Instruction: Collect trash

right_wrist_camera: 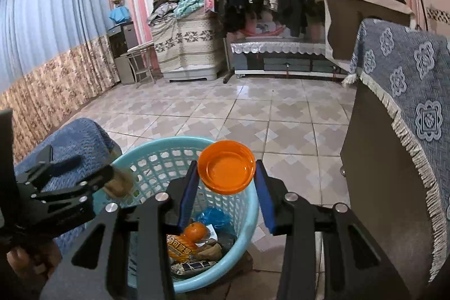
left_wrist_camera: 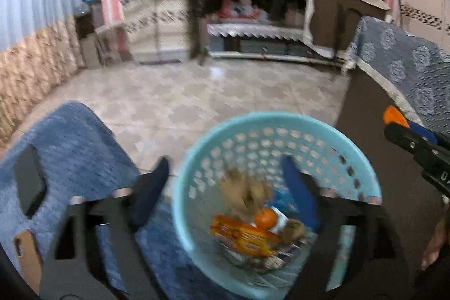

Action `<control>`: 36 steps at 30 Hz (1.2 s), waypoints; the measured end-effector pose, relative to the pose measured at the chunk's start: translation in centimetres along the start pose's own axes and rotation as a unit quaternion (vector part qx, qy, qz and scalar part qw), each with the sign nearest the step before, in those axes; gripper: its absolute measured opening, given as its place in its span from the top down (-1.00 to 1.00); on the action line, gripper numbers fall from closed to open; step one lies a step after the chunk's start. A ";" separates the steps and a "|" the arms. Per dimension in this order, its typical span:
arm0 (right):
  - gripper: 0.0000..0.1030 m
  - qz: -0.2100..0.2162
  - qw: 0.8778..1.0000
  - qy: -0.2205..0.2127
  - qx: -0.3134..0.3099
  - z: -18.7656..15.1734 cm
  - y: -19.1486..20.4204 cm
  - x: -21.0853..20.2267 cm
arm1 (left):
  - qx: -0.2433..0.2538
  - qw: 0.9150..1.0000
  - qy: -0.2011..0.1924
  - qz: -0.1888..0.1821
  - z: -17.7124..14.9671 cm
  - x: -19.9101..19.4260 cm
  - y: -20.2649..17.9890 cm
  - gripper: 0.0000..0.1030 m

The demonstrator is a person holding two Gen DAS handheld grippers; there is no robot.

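Fingers of the right gripper [right_wrist_camera: 226, 187] are clamped on an orange plastic lid [right_wrist_camera: 226, 166], one blue pad on each side of its rim, its open face turned toward the camera. Directly below and slightly ahead of that grip sits the light blue perforated trash basket [right_wrist_camera: 157, 156], so the lid hangs over the basket's mouth, near its far right rim; my guess is that a plain release would drop it inside. The left gripper [left_wrist_camera: 225, 179] has its fingers spread apart with nothing between them, poised over the same basket, where a blurred tan object [left_wrist_camera: 244, 190] appears in mid-air just beneath them, apparently falling. Already in the basket lie an orange snack wrapper [left_wrist_camera: 244, 236], a tangerine [left_wrist_camera: 265, 218] and blue crumpled plastic [right_wrist_camera: 212, 217]. Beside the basket on the left is a blue knitted cushion [left_wrist_camera: 76, 137] with a dark phone [left_wrist_camera: 29, 180] on it; tiled floor [right_wrist_camera: 253, 114] stretches beyond.
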State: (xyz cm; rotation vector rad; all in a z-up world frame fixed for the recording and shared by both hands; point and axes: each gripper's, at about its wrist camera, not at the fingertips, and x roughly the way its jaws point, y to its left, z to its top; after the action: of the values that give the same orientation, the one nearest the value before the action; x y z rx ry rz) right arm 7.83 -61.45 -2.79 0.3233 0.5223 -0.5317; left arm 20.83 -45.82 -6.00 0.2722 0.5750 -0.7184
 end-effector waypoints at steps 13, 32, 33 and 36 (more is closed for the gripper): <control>0.22 0.007 1.000 0.012 -0.026 -0.7 3.1 1.7 | -0.059 0.995 -0.032 0.078 1.1 -3.4 6.2 -0.89; -0.91 0.033 0.998 0.016 -0.047 -1.2 6.7 1.5 | -0.115 0.974 -0.050 0.188 -4.4 -16.6 13.0 -0.89; -0.91 0.034 0.998 0.014 -0.051 -1.2 7.0 1.2 | -0.119 0.972 -0.054 0.196 -4.8 -17.8 13.4 -0.89; -0.91 0.044 0.996 0.007 -0.071 -1.6 8.4 -0.1 | -0.129 0.967 -0.063 0.210 -6.1 -21.0 14.3 -0.90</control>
State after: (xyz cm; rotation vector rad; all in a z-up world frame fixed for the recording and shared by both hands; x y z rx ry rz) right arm 11.77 -53.91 -2.69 0.2137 0.5530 -0.4042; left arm 15.43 -21.50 1.79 0.0986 0.4618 -0.2439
